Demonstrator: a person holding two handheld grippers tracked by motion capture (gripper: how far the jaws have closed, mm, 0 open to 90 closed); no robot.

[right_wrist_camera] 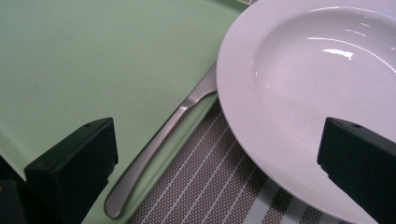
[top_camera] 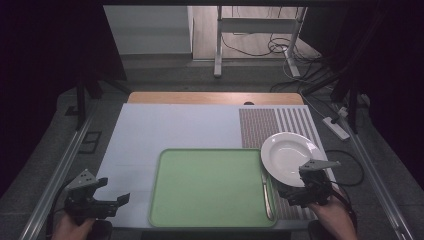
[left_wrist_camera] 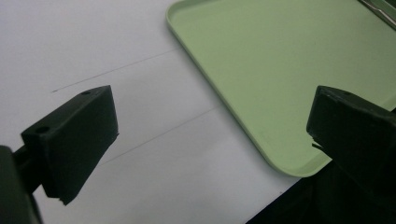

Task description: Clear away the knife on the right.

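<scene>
Right gripper view: glossy wht plate [right_wrist_camera: 299, 93], prob. empty

1. My left gripper [left_wrist_camera: 210, 140] has its two black jaws standing wide apart, with nothing between them.
2. Below them lies the white table top [left_wrist_camera: 93, 56], crossed by thin dark lines.
3. A green tray [left_wrist_camera: 280, 70] lies at the upper right, its rounded corner near my right-hand jaw.
4. The tray's visible part is bare.
</scene>
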